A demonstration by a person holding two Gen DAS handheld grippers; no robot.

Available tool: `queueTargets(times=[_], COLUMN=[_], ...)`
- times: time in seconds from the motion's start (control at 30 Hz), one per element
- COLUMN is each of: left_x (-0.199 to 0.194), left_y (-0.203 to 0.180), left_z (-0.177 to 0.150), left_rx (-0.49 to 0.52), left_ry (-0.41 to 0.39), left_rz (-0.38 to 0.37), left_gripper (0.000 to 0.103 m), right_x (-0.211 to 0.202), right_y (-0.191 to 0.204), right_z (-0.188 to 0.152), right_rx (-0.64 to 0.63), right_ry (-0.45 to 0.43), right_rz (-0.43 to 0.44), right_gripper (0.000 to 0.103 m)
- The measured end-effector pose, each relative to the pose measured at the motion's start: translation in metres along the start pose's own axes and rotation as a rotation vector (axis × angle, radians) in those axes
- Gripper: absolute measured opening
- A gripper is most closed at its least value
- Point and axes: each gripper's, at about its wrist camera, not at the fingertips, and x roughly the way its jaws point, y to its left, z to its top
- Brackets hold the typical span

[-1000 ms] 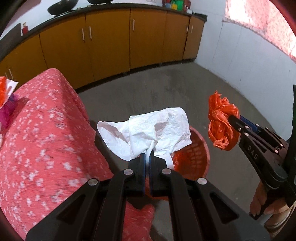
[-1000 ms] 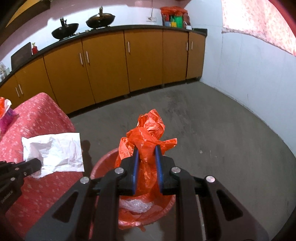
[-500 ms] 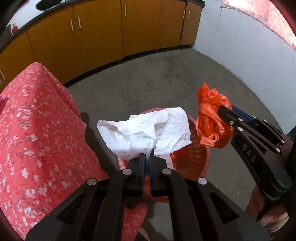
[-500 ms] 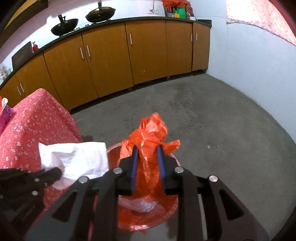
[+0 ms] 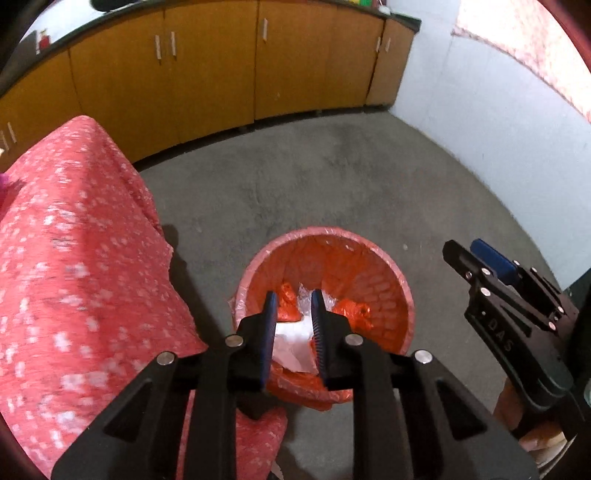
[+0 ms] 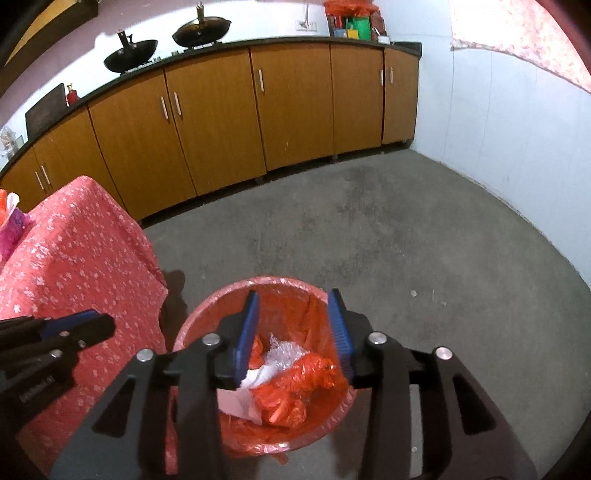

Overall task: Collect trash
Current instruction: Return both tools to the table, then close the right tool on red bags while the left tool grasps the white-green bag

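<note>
Orange bin (image 6: 314,291) held white paper (image 6: 251,380), orange bag (image 6: 295,384) | your left gripper (image 5: 293,299) and right gripper (image 6: 293,299) jaws had just been opening, nothing between them

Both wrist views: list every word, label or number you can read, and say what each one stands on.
"DAS" – raised letters on the black body of the right tool, seen in the left wrist view.
Unreadable: blurred raised lettering on the body of the left tool, seen in the right wrist view.
Unreadable: packages on the counter, too small to read.
Nothing else bears text.
</note>
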Motion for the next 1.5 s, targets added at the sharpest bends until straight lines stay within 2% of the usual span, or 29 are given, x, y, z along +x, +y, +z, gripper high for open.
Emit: queueTargets(times=[0.1,0.2,0.3,0.4,0.6,0.73,0.87,1.0,1.2,1.3,1.5], left_x=[-0.029,-0.059,-0.097,-0.129,-0.187,-0.212,-0.229,-0.233,-0.231,-0.228,-0.219], left_y=[0.014,0.032,0.066,0.100,0.177,0.236,0.290,0.325,0.352,0.364,0.383], left_z=[0.000,-0.004,-0.010,-0.020,-0.049,-0.066,-0.077,-0.079,-0.083,-0.084,-0.083], left_rx=[-0.010,-0.025,-0.064,-0.109,-0.146,-0.208,-0.323,-0.384,-0.412,-0.431,-0.482], left_ry=[-0.053,-0.114,-0.183,-0.241,-0.343,-0.369,-0.390,-0.409,-0.408,-0.407,-0.392], left_rz=[-0.024,-0.014,0.012,0.059,0.270,0.411,0.489,0.508,0.520,0.505,0.459], left_gripper=[0.021,0.035,0.039,0.047,0.063,0.066,0.069,0.071,0.075,0.075,0.075], right_x=[-0.012,-0.025,-0.039,-0.055,-0.076,-0.087,-0.092,-0.087,-0.078,-0.076,-0.063], right_y=[0.014,0.030,0.058,0.097,0.167,0.223,0.270,0.314,0.360,0.380,0.421], right_z=[0.009,0.017,0.026,0.035,0.048,0.050,0.052,0.052,0.060,0.063,0.074], right_rx=[-0.009,-0.026,-0.062,-0.103,-0.137,-0.167,-0.198,-0.210,-0.212,-0.237,-0.296], right_ry=[-0.026,-0.041,-0.058,-0.081,-0.096,-0.110,-0.114,-0.101,-0.099,-0.116,-0.134], right_rz=[0.028,0.060,0.106,0.169,0.293,0.366,0.419,0.456,0.477,0.481,0.470], right_gripper=[0.045,0.045,0.047,0.049,0.050,0.050,0.050,0.050,0.050,0.055,0.057])
